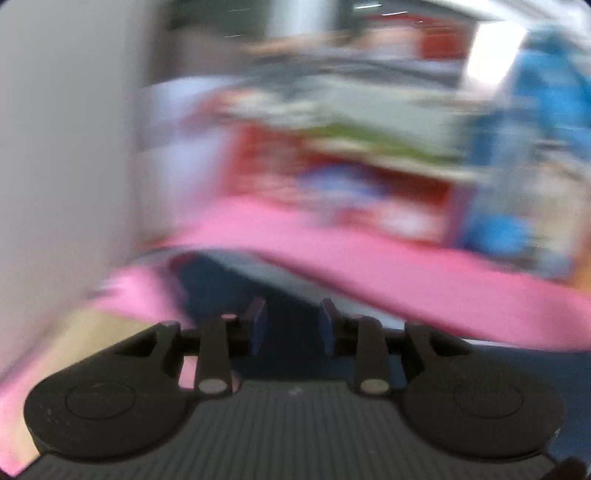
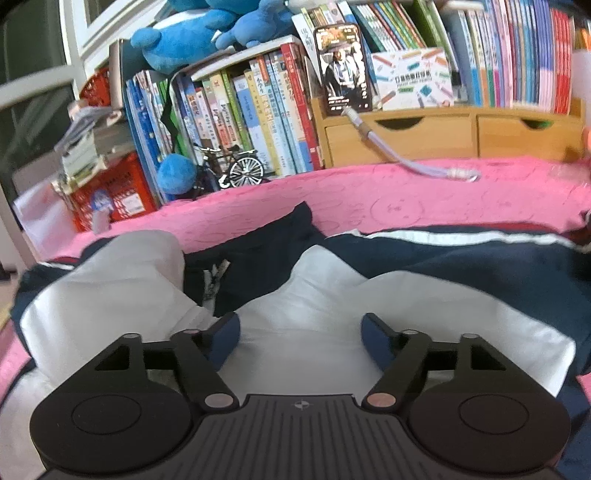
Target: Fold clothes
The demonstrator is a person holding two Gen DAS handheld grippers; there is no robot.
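Note:
A navy and white garment point(image 2: 461, 258) lies crumpled on a pink cloth point(image 2: 406, 199) in the right wrist view. Its white panels point(image 2: 303, 295) bunch up toward the camera. My right gripper point(image 2: 301, 332) hovers low over that white fabric, jaws wide apart, and the pads press on nothing. The left wrist view is badly blurred. There my left gripper point(image 1: 291, 325) stands with a narrow gap between its blue pads, and dark navy fabric point(image 1: 221, 280) shows behind the gap. I see nothing clamped between them. The pink cloth point(image 1: 406, 266) runs across behind the gripper.
Behind the pink cloth stand rows of books point(image 2: 258, 110), a wooden drawer box point(image 2: 443, 136) and a propped phone point(image 2: 343, 70). Blue plush toys point(image 2: 192, 33), a small model bicycle point(image 2: 236, 166) and a red crate point(image 2: 110, 192) sit at left. A pale tube point(image 2: 436, 166) lies on the cloth.

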